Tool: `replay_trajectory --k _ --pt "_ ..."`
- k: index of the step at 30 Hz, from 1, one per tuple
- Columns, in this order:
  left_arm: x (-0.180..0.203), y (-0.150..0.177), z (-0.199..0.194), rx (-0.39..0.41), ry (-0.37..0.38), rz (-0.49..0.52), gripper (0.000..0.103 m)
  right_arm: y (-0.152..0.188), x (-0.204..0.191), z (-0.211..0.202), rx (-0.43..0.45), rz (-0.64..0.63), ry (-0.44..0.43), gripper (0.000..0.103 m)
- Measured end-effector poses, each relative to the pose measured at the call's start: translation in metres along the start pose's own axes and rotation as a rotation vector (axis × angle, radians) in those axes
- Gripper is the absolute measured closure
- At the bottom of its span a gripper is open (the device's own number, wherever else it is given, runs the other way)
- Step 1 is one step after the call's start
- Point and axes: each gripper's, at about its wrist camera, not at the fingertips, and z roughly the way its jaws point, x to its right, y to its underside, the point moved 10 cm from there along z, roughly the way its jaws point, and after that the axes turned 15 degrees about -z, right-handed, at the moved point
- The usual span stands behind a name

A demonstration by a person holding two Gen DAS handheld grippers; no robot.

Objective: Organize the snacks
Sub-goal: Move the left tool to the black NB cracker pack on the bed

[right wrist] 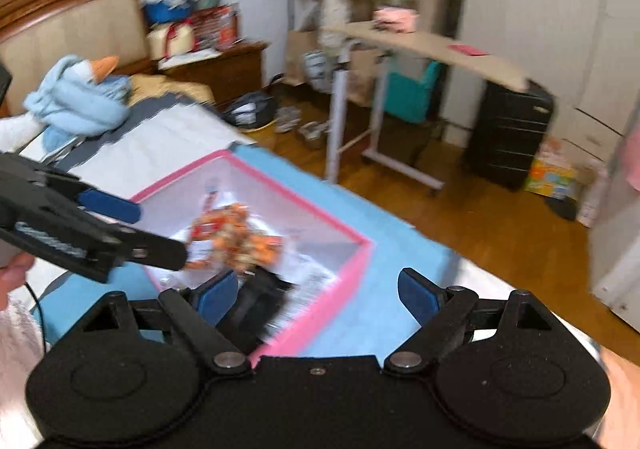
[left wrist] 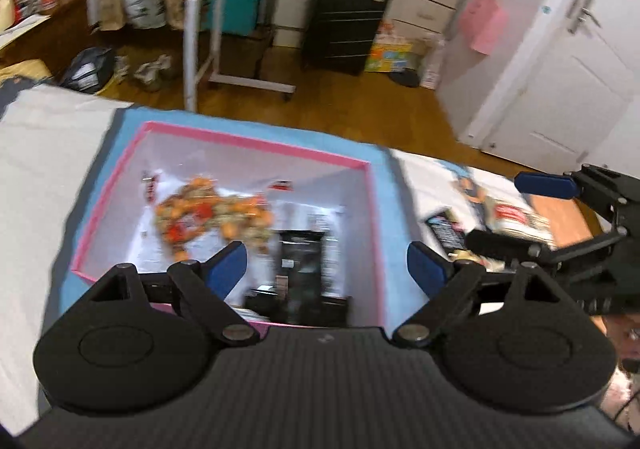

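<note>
The box sits open-topped on a blue sheet spread over the bed — a placement that keeps both grippers free to work from above. Its rim is pink, its inner walls pale. Inside, an orange snack bag lies toward 10 o'clock of the floor, and a black packet rests toward 6 o'clock, against the near wall; other contents are too blurred to identify. The left gripper hangs over the near edge of the box with both blue pads spread wide and nothing between them. The right gripper hangs over the box's near corner, its pads likewise wide apart and empty; in the left view it appears at 3 o'clock, above more snacks lying outside the box on the bed. Judged from this layout, those loose items remain to be collected — the box is only partly filled.
</note>
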Motion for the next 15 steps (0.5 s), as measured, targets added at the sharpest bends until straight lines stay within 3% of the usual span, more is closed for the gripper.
replay_trajectory --k 8,15 --pt "0.074 0.025 0.023 -0.045 0.07 0.056 0.013 0.061 0.055 -0.031 0.018 0.067 0.09 0.013" --pt "0.102 0.051 0.079 -0.153 0.093 0.011 0.013 0.103 0.058 0.009 -0.036 -0.062 0.114 0.013"
